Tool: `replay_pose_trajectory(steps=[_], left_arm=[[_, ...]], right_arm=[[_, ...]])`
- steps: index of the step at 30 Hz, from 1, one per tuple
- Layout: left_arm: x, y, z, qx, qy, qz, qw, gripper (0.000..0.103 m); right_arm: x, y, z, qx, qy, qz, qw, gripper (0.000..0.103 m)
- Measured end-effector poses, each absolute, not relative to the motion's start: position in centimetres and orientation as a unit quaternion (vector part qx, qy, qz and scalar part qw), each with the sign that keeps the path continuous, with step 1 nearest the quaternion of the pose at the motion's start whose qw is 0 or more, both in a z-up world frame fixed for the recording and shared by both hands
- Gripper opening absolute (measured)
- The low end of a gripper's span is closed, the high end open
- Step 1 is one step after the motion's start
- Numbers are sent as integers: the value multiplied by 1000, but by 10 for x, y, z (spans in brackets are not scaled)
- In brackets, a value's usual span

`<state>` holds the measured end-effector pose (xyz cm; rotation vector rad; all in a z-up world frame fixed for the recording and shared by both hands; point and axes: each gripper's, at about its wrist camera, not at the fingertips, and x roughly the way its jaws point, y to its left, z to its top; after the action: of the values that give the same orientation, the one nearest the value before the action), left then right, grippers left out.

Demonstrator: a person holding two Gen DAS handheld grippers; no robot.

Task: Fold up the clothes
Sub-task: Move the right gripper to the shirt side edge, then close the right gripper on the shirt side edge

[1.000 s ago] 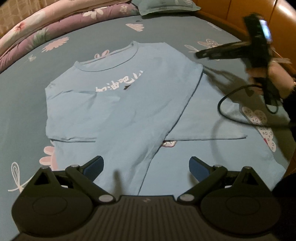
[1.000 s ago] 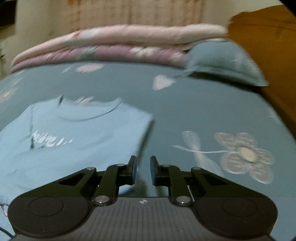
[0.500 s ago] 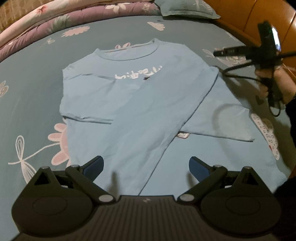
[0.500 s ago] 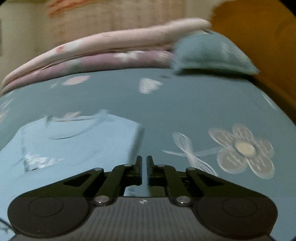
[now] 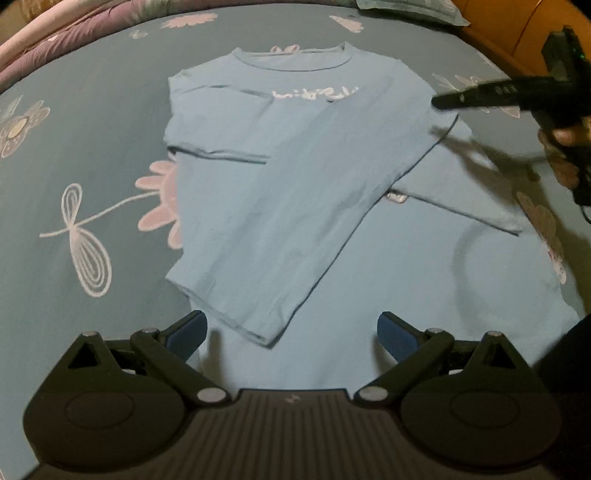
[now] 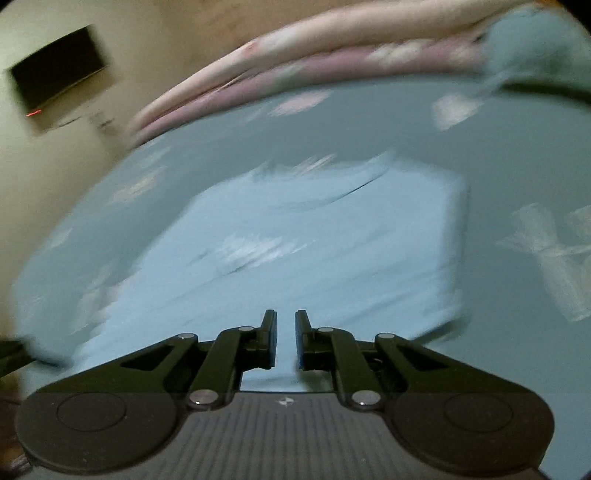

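Note:
A light blue T-shirt (image 5: 295, 177) with white print lies flat on the bed, collar at the far side. Its left sleeve is folded in and one side panel is folded diagonally across the body. My left gripper (image 5: 291, 328) hovers open and wide just before the folded hem, holding nothing. A hand (image 5: 565, 155) holds my right gripper (image 5: 441, 101) above the shirt's right shoulder. In the blurred right wrist view the T-shirt (image 6: 295, 240) fills the middle, and the right gripper (image 6: 285, 328) has its fingers nearly together with only a narrow slit and nothing between them.
The bed sheet (image 5: 92, 147) is blue-grey with flower prints. Folded pink and purple quilts (image 6: 332, 48) and a pillow (image 5: 406, 9) lie at the far end. A wooden headboard (image 5: 517, 33) runs along the right. A dark screen (image 6: 59, 77) hangs on the wall.
My left gripper has drawn back, so the shirt's near hem now shows. The right gripper has swung left over the shirt's right shoulder, and its view is blurred.

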<state>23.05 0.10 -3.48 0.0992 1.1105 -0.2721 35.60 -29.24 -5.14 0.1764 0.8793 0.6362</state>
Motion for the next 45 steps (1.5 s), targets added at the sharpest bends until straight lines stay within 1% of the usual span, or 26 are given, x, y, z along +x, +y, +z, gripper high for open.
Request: replay_pose_trajectory(steps=[2, 12, 16, 17, 18, 24, 29, 34, 35, 38, 42, 43, 44, 45], left_arm=[[230, 3, -34, 49, 522, -129, 842, 99], [227, 15, -33, 57, 507, -146, 847, 99], [228, 21, -35, 75, 503, -168, 845, 99], [229, 24, -36, 77, 501, -174, 844, 99], [229, 27, -36, 77, 499, -180, 844, 99], [233, 48, -44, 83, 498, -215, 836, 98], [234, 61, -49, 84, 495, -234, 833, 98], [231, 72, -49, 79, 489, -240, 835, 98], [231, 74, -49, 78, 488, -241, 835, 98], [229, 80, -48, 73, 484, -244, 837, 98], [229, 87, -50, 63, 481, -250, 838, 98], [229, 88, -50, 63, 480, -251, 838, 98], [229, 88, -51, 62, 480, -252, 838, 98], [230, 89, -51, 62, 480, -253, 838, 98]], right_arm=[[350, -269, -58, 87, 440, 355, 820, 13], [321, -210, -86, 134, 503, 386, 761, 15], [310, -187, -97, 153, 527, 397, 736, 21], [310, -190, -100, 178, 528, 388, 734, 25], [310, -193, -103, 202, 528, 379, 733, 25], [300, -203, -120, 331, 498, 316, 737, 25], [295, -206, -139, 435, 470, 266, 721, 25], [283, -200, -136, 442, 458, 234, 735, 27], [283, -203, -133, 442, 452, 215, 744, 30], [279, -218, -123, 448, 434, 156, 766, 32], [272, -216, -119, 452, 413, 102, 784, 32], [272, -211, -119, 453, 407, 102, 786, 36], [272, -206, -120, 454, 402, 102, 789, 47], [271, -201, -120, 455, 397, 102, 791, 53]])
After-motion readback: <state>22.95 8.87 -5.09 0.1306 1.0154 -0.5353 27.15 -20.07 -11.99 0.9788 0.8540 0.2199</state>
